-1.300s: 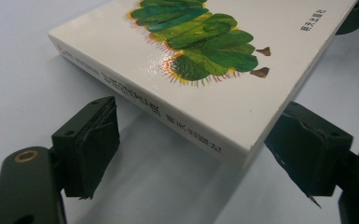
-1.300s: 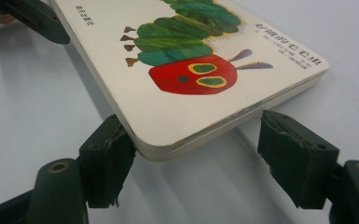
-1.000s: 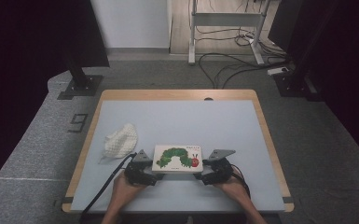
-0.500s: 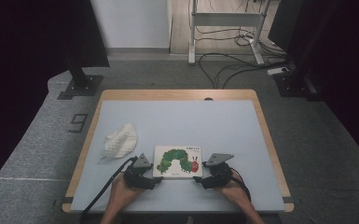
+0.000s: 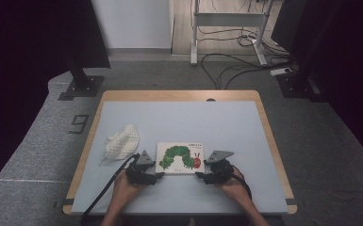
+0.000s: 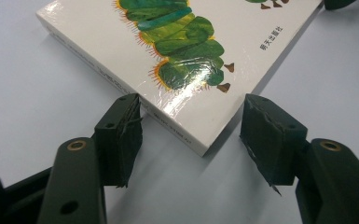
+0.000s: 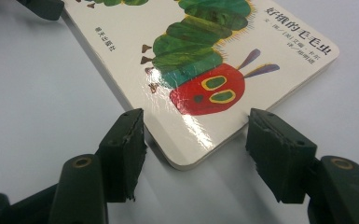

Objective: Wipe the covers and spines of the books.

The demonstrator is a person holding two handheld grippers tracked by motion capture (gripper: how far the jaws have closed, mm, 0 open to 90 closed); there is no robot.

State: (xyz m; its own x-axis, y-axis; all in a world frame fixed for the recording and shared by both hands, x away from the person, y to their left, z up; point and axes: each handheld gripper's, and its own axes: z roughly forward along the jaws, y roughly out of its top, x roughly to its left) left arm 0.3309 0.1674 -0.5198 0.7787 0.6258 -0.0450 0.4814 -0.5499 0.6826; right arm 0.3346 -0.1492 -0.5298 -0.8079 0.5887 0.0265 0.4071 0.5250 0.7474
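The picture book (image 5: 180, 157) lies flat on the worktop (image 5: 179, 122), a near corner between each gripper's fingers. Left gripper (image 6: 191, 135) and right gripper (image 7: 193, 140) have just been closing, yet stay parted — pads not pressing. Grasp and lift remain, I judge.

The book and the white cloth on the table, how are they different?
The book is a flat, stiff rectangle with a green caterpillar picture; the cloth is plain white, soft and crumpled. The book lies between the left tongs and right tongs, one at each near corner; the cloth lies apart, untouched. Both rest on the blue table.
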